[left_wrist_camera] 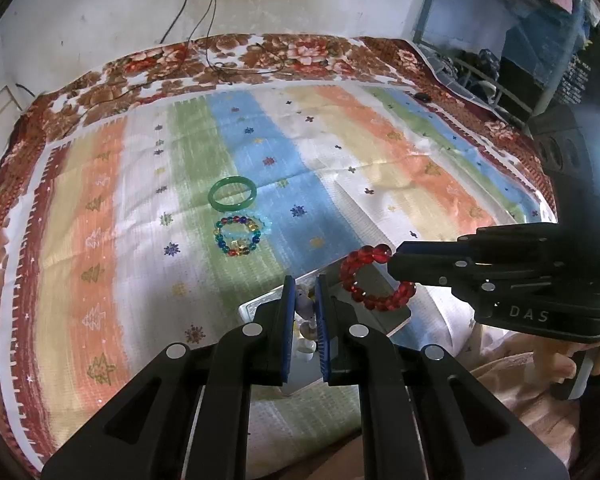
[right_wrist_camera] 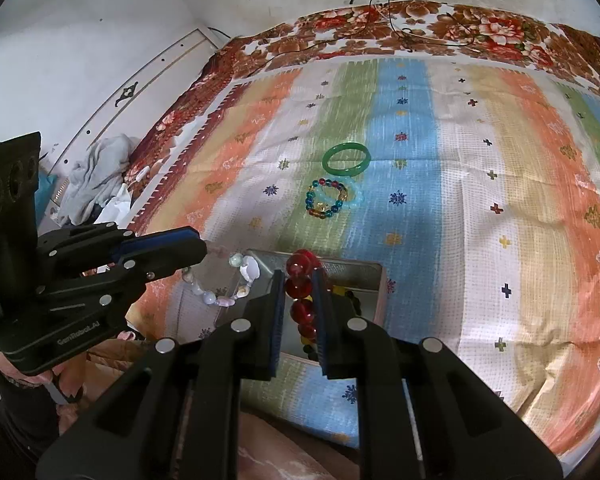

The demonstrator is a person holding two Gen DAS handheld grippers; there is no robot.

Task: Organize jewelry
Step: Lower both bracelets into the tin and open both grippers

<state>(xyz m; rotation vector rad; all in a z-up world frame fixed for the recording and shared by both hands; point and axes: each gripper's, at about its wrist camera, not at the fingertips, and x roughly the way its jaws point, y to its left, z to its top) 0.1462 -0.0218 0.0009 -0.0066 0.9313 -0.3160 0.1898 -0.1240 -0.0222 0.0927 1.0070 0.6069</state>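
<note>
Two hand-held grippers work over a striped, pastel bedspread (right_wrist_camera: 480, 184) laid across a bed with a floral brown-and-red blanket (left_wrist_camera: 228, 56) at its far edge. The right gripper (right_wrist_camera: 298, 280) is clamped on a red bead bracelet (right_wrist_camera: 300, 284), its blue-padded fingers pressed against the beads on both sides; from the left wrist camera the same bracelet (left_wrist_camera: 374, 278) hangs as a loop from the tips of the right gripper (left_wrist_camera: 396, 264), suspended above a shallow metal tin (right_wrist_camera: 348, 270). Dark and yellow beads can be made out inside the tin beneath the red strand, though they are too small to identify.

The left gripper (left_wrist_camera: 303, 300) is closed on a pale shell-and-bead bracelet (left_wrist_camera: 305, 320), whose white pieces show between its fingers; in the right wrist view that bracelet (right_wrist_camera: 224, 286) dangles from the left gripper (right_wrist_camera: 204, 250) just left of the tin and close to its rim.

Farther up the bedspread, well apart from both tools, a green jade-coloured bangle (left_wrist_camera: 233, 194) lies flat on the green and blue stripes. Just below it rests a multicoloured glass bead bracelet (left_wrist_camera: 237, 236), overlapping a translucent light-blue ring (right_wrist_camera: 350, 196). Black cables (left_wrist_camera: 204, 12) trail down the white wall onto the blanket
</note>
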